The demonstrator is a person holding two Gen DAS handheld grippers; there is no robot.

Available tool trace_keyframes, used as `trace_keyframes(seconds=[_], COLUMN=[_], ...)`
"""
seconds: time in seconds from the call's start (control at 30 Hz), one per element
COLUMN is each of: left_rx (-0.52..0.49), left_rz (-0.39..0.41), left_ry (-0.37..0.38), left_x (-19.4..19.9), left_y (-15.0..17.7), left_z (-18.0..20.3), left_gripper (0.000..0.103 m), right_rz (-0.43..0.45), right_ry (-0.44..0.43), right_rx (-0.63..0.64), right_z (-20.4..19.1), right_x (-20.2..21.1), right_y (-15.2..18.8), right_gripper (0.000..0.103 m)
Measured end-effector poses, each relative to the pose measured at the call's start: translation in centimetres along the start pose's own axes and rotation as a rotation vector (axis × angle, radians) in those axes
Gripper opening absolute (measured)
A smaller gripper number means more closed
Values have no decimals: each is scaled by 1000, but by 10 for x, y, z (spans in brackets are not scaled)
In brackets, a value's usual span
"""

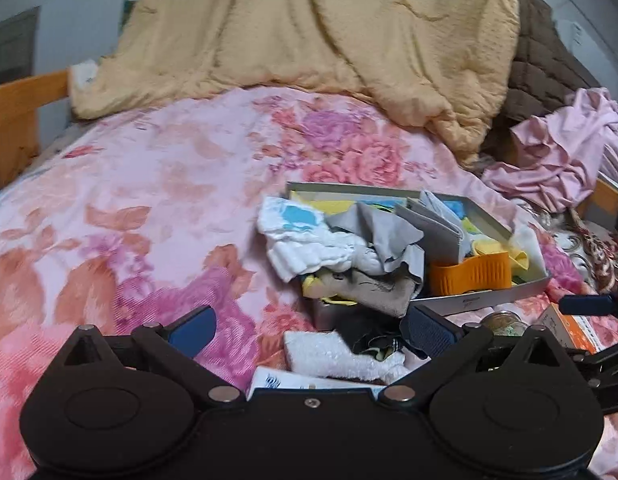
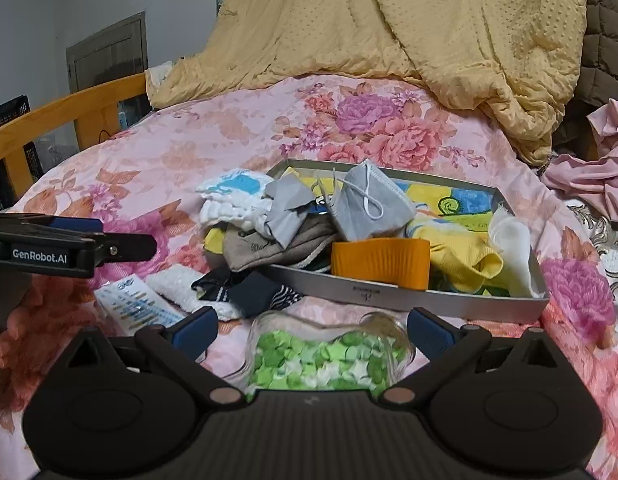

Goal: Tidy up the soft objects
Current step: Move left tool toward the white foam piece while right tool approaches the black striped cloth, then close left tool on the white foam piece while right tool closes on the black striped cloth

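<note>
Hovering low over a pink floral bedspread [image 1: 141, 184], left gripper [image 1: 311, 326] spread wide with nothing between its blue pads [image 1: 193, 326], above a white terry cloth [image 1: 333, 354], a dark striped sock [image 1: 375, 342] and a printed packet [image 1: 293, 382]. Hanging likewise, right gripper [image 2: 312, 326] just as wide and empty, straddling a clear jar of green and white paper stars [image 2: 325, 360] without touching it. Lying just ahead of both, a shallow grey tray [image 2: 413, 298] heaped with soft things: grey face mask [image 2: 369, 208], crumpled grey cloth [image 2: 287, 208], beige sock [image 2: 269, 246], orange ribbed sleeve [image 2: 379, 262] standing against the near wall, yellow cloth [image 2: 463, 258], white gauzy piece [image 2: 513, 240] at the right end. Spilling over the tray's left rim, a white quilted cloth with blue patches [image 2: 233, 196]. Showing at the left edge of the right wrist view, side-on, the other gripper with its maker's lettering. Piled further back, a yellow quilt [image 2: 389, 28], a brown quilted cover [image 1: 545, 56] and pink garments [image 1: 561, 152] to the right, and a wooden bed rail [image 2: 69, 116] to the left.
</note>
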State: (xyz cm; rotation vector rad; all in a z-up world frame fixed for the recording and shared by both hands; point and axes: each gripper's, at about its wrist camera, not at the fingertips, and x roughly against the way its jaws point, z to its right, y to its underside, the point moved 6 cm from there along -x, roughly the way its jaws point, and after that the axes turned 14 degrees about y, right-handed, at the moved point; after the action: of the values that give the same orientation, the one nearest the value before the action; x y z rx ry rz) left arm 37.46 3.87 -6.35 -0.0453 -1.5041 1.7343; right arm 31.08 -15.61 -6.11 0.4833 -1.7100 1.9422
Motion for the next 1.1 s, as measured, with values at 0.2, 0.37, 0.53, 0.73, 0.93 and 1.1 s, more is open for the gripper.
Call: trace_keyframes(seconds=[0.2,0.37,0.53,0.73,0.93,1.1], left_rx=[103,144,108,183,102,240], left_rz=[-52,-86,-125,-154,-303,-395], left_ry=[103,194,244,305,315,316], left_x=[-18,-28,-40,-47,-66,-77], left_y=[7,18,22,18,16,19], left_z=[-19,-22,-19,-29,-31,-51], left_gripper=[102,97,94,90,90,92], right_rz=[-41,-86,-211,-326,-380,-401], right_ry=[-88,-260,-333,-339,-347,-355], right_rx=[-35,-137,-165,-184,-218,-221], right_z=[-3,-5,-18,-31,-33,-39], right_x=[-15,-29,-51,-72,-87,-94], right_y=[-14,-43,-63,-57,-54,-54], right_gripper=[102,102,102,102,102,101])
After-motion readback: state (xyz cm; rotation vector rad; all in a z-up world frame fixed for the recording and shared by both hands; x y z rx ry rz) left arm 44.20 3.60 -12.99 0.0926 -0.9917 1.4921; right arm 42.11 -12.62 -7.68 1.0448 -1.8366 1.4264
